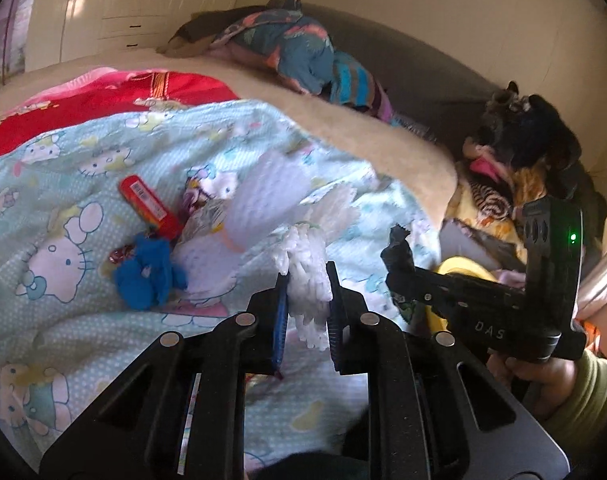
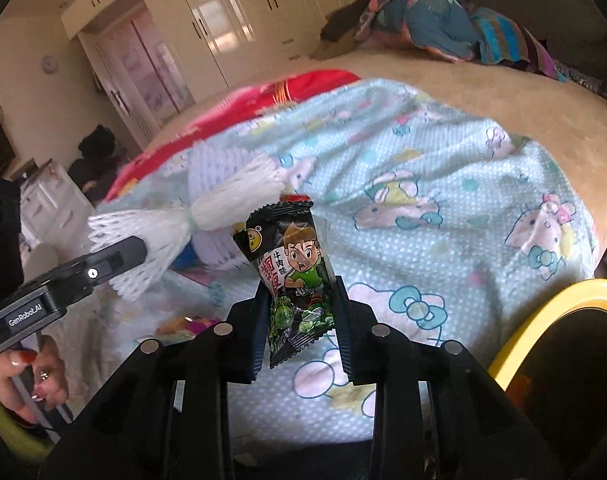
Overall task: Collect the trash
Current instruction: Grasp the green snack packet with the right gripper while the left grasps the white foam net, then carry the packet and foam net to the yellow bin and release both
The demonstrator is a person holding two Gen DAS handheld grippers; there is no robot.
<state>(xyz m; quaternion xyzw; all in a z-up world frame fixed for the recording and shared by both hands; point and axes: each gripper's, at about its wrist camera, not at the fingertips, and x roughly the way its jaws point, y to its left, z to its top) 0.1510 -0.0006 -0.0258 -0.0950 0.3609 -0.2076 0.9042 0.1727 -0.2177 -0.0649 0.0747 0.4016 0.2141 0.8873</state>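
Note:
In the left wrist view my left gripper (image 1: pixel 307 280) is shut on a white foam fruit net (image 1: pixel 303 256), lifted off the cartoon-cat quilt (image 1: pixel 63 184). My right gripper (image 2: pixel 301 292) is shut on a black snack packet (image 2: pixel 295 264) printed with a cartoon boy, held upright above the quilt. The right gripper (image 1: pixel 395 270) also shows at the right of the left wrist view, with the black packet (image 1: pixel 397 244) in it. At the left of the right wrist view is the left gripper (image 2: pixel 141 254) with the foam net (image 2: pixel 207 212).
On the quilt lie a red wrapper (image 1: pixel 151 204), a crumpled blue piece (image 1: pixel 147 276), a small shiny candy wrapper (image 1: pixel 119 256) and a clear wrapper (image 1: pixel 203 216). A yellow-rimmed bin (image 2: pixel 543 312) stands at the bed's right edge. Clothes (image 1: pixel 295 48) are piled at the far side.

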